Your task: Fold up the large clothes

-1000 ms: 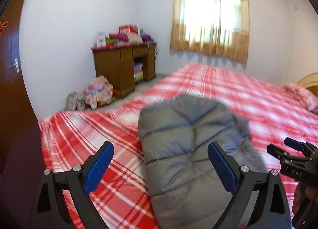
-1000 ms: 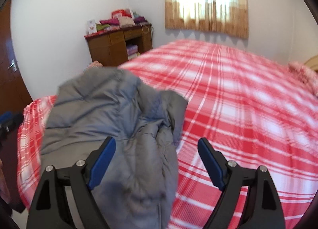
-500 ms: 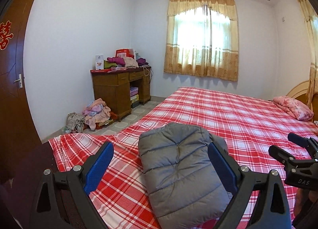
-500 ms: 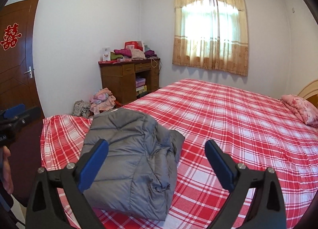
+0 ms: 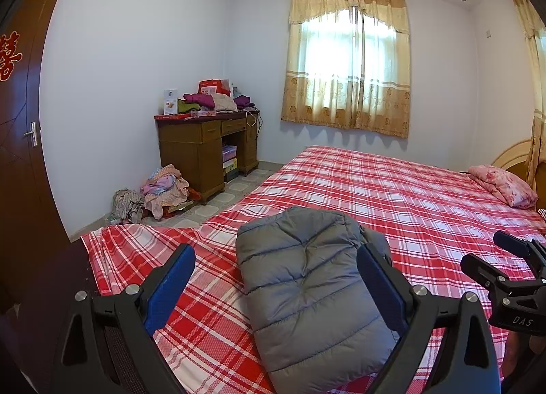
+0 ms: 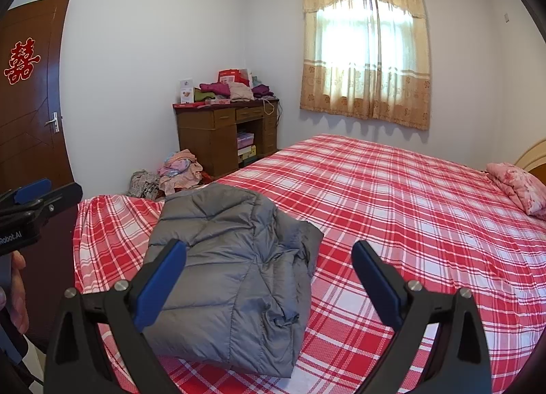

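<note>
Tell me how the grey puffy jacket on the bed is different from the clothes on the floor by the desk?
The grey jacket is folded into a neat bundle; the floor clothes lie in a loose heap. The jacket is plain grey; the heap is pink, purple and patterned. The jacket rests on the checked bed; the heap is on the floor.

White walls [image 5: 136, 69] enclose a bedroom. Daylight glows through a far window behind beige patterned curtains [image 5: 348, 69]. A brown wooden desk [image 5: 204, 148] piled with clothes stands at the far left, a clothes heap [image 5: 160, 189] on the tiled floor [image 5: 239, 189] beside it. A dark wooden door [image 6: 30, 103] is at left. The bed [image 5: 392, 189] wears a red plaid sheet, with a pink pillow [image 5: 505, 185] far right.
</note>
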Demonstrator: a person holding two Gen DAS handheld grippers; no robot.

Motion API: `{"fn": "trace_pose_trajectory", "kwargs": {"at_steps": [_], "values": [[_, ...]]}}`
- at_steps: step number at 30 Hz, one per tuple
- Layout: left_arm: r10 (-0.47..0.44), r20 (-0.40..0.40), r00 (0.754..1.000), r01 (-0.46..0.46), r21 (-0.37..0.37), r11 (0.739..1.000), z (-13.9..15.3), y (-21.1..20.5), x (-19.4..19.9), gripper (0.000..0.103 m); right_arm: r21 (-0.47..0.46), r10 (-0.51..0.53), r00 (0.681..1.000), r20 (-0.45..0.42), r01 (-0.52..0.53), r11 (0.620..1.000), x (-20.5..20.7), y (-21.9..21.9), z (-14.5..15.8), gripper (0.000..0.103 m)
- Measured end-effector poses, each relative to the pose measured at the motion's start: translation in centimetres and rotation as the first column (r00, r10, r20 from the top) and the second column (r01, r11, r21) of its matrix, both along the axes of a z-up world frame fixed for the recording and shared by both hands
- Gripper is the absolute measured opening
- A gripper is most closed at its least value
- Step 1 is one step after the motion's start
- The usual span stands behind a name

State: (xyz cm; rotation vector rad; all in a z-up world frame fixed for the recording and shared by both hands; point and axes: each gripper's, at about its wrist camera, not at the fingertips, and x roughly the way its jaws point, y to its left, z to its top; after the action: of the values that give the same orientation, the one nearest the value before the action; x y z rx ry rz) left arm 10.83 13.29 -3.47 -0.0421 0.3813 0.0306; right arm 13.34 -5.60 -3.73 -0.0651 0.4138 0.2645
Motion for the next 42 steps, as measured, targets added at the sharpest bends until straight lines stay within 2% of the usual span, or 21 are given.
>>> {"fn": "trace_pose_trajectory", "kwargs": {"at_steps": [42], "values": [[-0.001,-0.021,1.000,0.001,-0.006,1.000,-0.58,-0.06,0.43,0.096,0.016,0.009,1.000,0.000,-0.009,1.000,-0.42,0.11,-0.14,0.100]]}}
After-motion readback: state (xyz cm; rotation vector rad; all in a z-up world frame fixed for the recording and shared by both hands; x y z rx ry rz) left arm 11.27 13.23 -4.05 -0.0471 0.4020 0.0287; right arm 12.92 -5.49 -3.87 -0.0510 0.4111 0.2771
